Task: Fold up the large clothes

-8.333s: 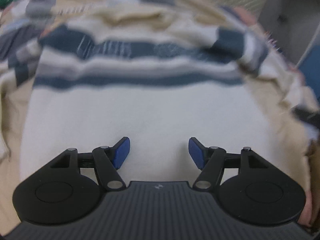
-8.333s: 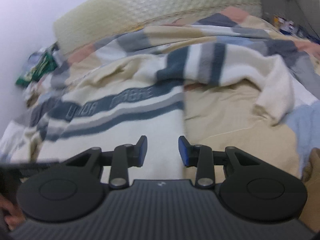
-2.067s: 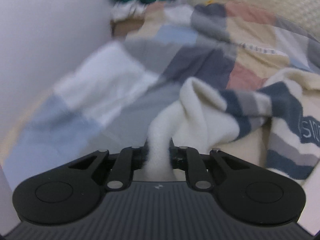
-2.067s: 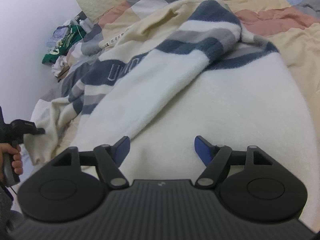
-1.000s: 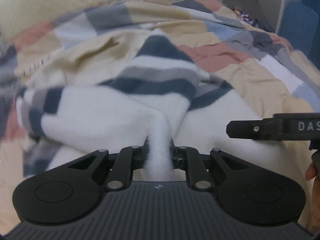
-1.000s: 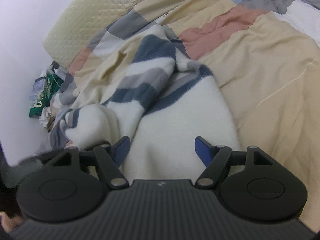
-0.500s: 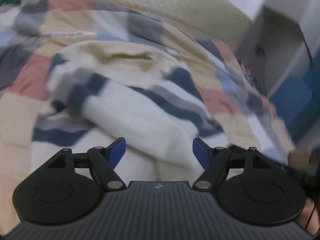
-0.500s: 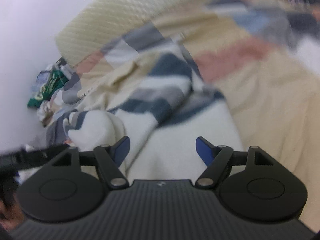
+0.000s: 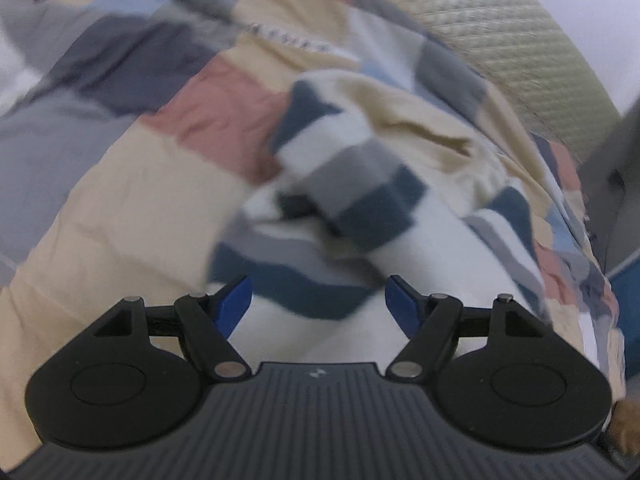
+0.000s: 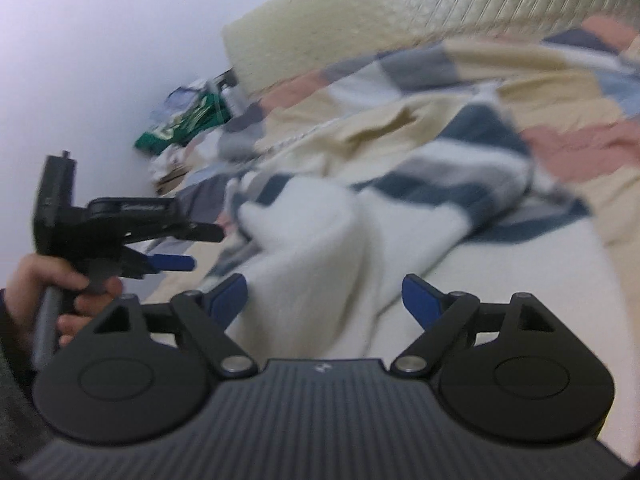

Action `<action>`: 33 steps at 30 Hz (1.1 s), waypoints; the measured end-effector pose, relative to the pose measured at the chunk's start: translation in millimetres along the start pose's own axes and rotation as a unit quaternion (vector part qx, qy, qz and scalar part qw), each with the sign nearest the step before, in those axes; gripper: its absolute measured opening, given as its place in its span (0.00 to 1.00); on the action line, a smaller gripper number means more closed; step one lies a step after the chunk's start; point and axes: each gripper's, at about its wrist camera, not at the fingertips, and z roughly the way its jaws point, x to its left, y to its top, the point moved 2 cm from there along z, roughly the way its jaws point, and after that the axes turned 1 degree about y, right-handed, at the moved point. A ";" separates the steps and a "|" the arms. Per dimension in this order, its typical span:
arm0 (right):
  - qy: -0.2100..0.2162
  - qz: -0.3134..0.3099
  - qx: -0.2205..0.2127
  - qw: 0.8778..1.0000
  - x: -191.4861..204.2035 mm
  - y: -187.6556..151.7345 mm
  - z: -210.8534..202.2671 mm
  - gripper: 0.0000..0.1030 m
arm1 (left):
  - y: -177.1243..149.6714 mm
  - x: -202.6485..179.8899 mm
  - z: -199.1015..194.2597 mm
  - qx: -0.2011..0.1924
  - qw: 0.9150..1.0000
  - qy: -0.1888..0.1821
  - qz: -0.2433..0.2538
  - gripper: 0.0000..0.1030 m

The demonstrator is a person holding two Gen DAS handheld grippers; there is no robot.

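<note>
Left wrist view: left gripper (image 9: 318, 300) gaping wide, nothing between the blue pads (image 9: 234, 304), jaws sprung apart within the last second and empty now. Striped sweater (image 9: 360, 200) straight ahead and slightly right of the gripper's line, lying on the patchwork quilt (image 9: 140, 184); cream body closest, under and just past the fingertips, banded navy-grey sleeve (image 9: 352, 184) folded across on top, running diagonally from upper left to lower right. Cream headboard (image 9: 520, 52) behind, top right. Heavy blur, edges of the fabric hard to trace. Right wrist view: right gripper (image 10: 324, 300) also wide apart, jaws just opened further, no cloth pinched, only fleece lying beneath the gap. Sweater (image 10: 360, 232) ahead, bunched white fold just past the left pad, second striped sleeve (image 10: 472, 160) stretching away to upper right, long axis toward the headboard (image 10: 360, 24). Left gripper (image 10: 168, 248) seen at far left in a hand (image 10: 52, 292), pointing right toward the sweater's near-left edge, close beside it but apart. Probably between folds: sleeves look laid in, body fold from hem likely next. Judged nearer to the cream body: right gripper, directly over it; left one better placed for the left edge.
</note>
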 end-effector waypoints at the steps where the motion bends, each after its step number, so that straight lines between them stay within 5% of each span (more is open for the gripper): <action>1: -0.003 -0.002 0.007 1.000 0.4 -1.3 3.3 0.83 | 0.4 4.3 2.7 0.004 1.000 -0.002 -0.012 0.75; 10: 0.019 -0.021 0.037 0.999 9.5 -13.6 16.9 0.80 | -0.7 8.9 18.6 0.011 0.998 -0.043 -0.051 0.75; 13: 0.031 -0.036 0.068 0.997 19.6 -17.3 22.6 0.49 | -1.8 4.3 20.7 0.015 0.994 -0.079 -0.070 0.75; 15: 0.032 -0.053 0.079 0.995 28.3 -20.7 22.2 0.20 | -3.3 2.3 21.1 0.022 0.989 -0.114 -0.088 0.75; 18: 0.044 -0.076 0.078 0.993 42.2 -18.4 12.1 0.10 | -4.8 3.0 20.8 0.028 0.984 -0.139 -0.112 0.75; 22: 0.094 -0.071 0.077 0.990 55.3 -14.8 -5.3 0.09 | -3.8 12.6 21.4 0.028 0.978 -0.155 -0.139 0.75; 29: 0.114 -0.046 0.154 0.980 62.8 -43.6 0.9 0.09 | -2.7 22.4 39.3 0.033 0.971 -0.152 -0.181 0.74; 33: 0.118 -0.023 0.156 0.980 57.9 -41.1 -1.3 0.18 | 2.9 21.0 50.5 0.015 0.975 -0.133 -0.179 0.52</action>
